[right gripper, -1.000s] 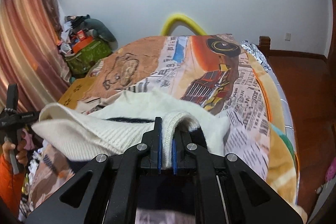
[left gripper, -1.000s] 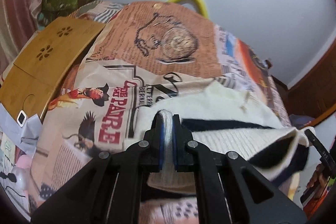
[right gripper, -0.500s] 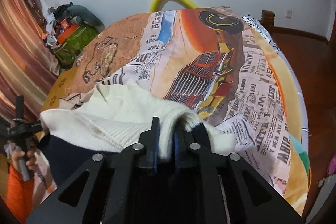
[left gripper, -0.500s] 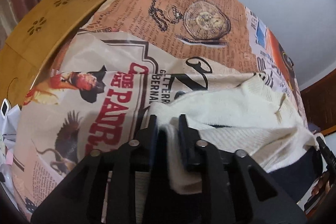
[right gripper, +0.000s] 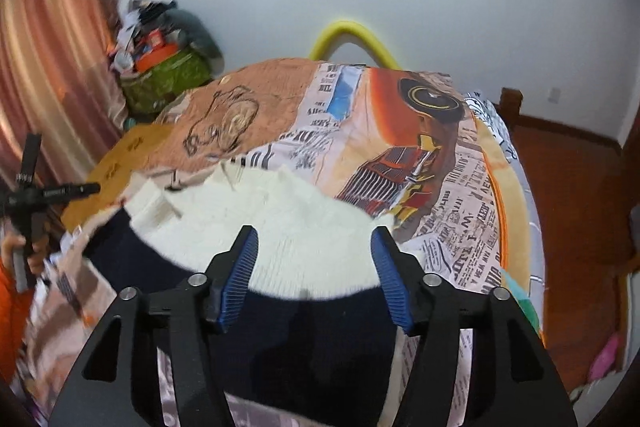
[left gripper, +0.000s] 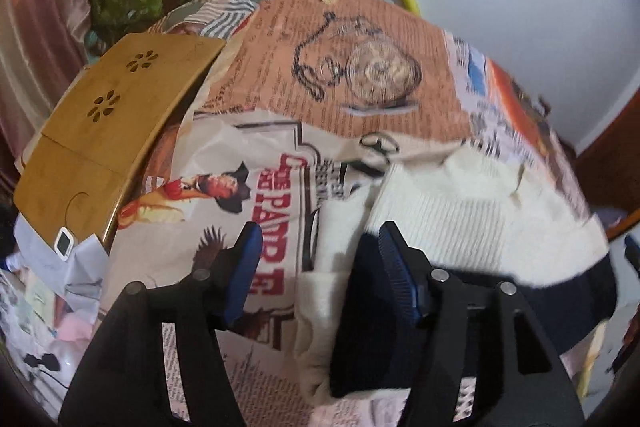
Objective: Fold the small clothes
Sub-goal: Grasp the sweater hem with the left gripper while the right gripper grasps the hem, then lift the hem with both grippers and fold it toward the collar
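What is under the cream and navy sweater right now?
The sweater lies on the printed bedspread, which shows all around it. Whatever sits directly beneath the knit is covered. Both grippers, left and right, have just opened off it.

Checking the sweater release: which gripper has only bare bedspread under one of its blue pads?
The left gripper: its left-hand pad sits over bedspread. The right gripper straddles the sweater.

A ribbed knit sweater (right gripper: 304, 227) lies on printed cloth bedding (right gripper: 460, 211) beside a smooth wooden tray (left gripper: 100, 131).
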`<state>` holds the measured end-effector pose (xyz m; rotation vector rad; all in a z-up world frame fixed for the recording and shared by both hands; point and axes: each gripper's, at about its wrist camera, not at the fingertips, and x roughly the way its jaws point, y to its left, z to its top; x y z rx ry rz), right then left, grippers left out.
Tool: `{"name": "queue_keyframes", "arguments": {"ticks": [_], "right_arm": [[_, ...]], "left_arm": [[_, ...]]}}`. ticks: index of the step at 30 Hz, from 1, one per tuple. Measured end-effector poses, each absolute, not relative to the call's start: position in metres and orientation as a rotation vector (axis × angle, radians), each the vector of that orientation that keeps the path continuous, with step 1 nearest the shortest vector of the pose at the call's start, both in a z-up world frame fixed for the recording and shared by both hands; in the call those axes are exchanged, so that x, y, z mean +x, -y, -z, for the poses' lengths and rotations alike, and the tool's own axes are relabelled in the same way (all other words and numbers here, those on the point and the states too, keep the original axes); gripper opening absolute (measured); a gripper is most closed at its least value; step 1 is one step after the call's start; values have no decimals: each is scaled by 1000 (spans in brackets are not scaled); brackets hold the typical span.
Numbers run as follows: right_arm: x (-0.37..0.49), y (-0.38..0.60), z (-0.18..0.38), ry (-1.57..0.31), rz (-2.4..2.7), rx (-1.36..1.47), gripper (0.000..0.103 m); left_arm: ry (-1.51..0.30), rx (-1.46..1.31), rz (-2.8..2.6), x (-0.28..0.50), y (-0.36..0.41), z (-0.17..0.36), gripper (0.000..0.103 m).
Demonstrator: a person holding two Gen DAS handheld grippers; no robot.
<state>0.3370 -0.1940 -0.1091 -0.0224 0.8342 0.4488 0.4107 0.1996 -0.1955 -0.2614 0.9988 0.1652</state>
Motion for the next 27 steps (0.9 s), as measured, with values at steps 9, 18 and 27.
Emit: {"name": "queue_keyframes", "arguments": {"ticks": [9, 18, 27], "right_arm": [[373, 214, 152, -959, -340, -11, 60], [381, 198, 161, -926, -378, -68, 9], [386, 212, 155, -841, -285, -68, 8]], "left_arm": [[-1098, -323, -37, 451, -176, 237, 60], [-1028, -174, -88, 468, -150, 241, 10], [-959, -178, -250, 458, -186, 228, 10]]}}
